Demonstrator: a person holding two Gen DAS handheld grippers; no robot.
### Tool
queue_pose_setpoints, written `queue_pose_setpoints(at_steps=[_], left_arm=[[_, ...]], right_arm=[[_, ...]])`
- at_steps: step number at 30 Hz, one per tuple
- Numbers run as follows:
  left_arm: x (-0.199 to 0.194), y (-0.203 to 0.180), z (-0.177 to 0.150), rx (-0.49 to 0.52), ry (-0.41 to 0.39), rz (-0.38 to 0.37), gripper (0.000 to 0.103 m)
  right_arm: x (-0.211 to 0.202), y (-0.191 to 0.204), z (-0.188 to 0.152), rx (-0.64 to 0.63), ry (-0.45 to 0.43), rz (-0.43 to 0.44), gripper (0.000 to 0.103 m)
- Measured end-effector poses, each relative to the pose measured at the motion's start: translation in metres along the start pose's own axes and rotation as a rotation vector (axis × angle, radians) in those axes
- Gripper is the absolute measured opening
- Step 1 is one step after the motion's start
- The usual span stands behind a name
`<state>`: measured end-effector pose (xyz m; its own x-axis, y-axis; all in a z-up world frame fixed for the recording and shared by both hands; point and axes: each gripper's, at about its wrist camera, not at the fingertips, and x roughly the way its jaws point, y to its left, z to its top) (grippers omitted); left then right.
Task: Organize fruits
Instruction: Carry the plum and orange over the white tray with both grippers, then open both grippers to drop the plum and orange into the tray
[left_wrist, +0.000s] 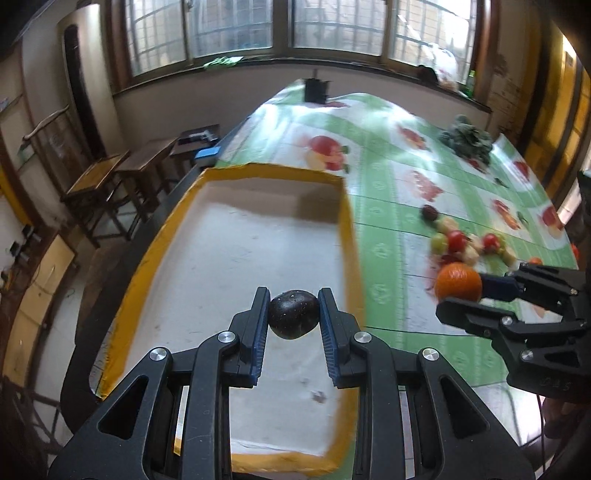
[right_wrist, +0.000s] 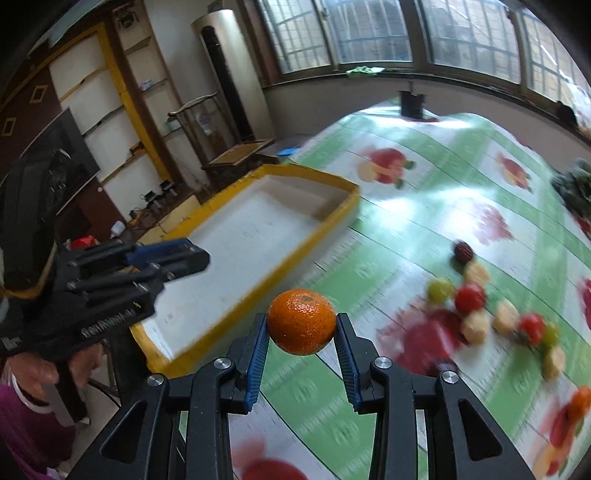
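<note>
The yellow-rimmed tray (left_wrist: 349, 229) lies at the left edge of the table (left_wrist: 380, 206), its long right wall running beside the green-and-white fruit-print cloth; a broad bare strip of cloth separates that wall from the scattered fruit. The tray's white floor holds nothing but a few dark smudges, so open room spreads across its whole length. The left gripper (left_wrist: 293, 314) hangs above the near half of the tray with its blue pads clenched on a dark plum (left_wrist: 293, 314), a glossy, near-black fruit speckled with pale flecks. The right gripper (right_wrist: 301, 325) is over the cloth just right of the tray's wall, its fingers grasping an orange (right_wrist: 301, 321), round, bright and pitted, with a small stem scar on top. Farther right on the cloth sits a loose cluster of small fruits (left_wrist: 465, 243), red, pale green and cream, with another dark one at its far end. A heap of leafy greens (left_wrist: 467, 138) lies near the table's far right edge.
</note>
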<state>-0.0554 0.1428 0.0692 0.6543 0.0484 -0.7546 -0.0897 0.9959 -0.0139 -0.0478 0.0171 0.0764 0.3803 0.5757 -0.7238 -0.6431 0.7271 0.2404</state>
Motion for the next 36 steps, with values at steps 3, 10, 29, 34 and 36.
queue_pose_setpoints(at_steps=[3, 10, 29, 34, 36], left_arm=[[0.007, 0.008, -0.002, -0.009, 0.014, 0.018, 0.026], [0.028, 0.022, -0.006, -0.032, 0.065, 0.043, 0.026], [0.063, 0.027, -0.012, -0.057, 0.142, 0.089, 0.026], [0.068, 0.033, -0.014, -0.071, 0.157, 0.121, 0.026], [0.068, 0.034, -0.015, -0.069, 0.155, 0.121, 0.027]], right_arm=[[0.017, 0.01, 0.018, -0.026, 0.002, 0.023, 0.035], [0.067, 0.03, 0.051, -0.076, 0.044, 0.065, 0.035], [0.123, 0.049, 0.058, -0.215, 0.176, 0.023, 0.035], [0.133, 0.053, 0.063, -0.253, 0.219, 0.016, 0.035], [0.138, 0.055, 0.064, -0.261, 0.237, 0.018, 0.036]])
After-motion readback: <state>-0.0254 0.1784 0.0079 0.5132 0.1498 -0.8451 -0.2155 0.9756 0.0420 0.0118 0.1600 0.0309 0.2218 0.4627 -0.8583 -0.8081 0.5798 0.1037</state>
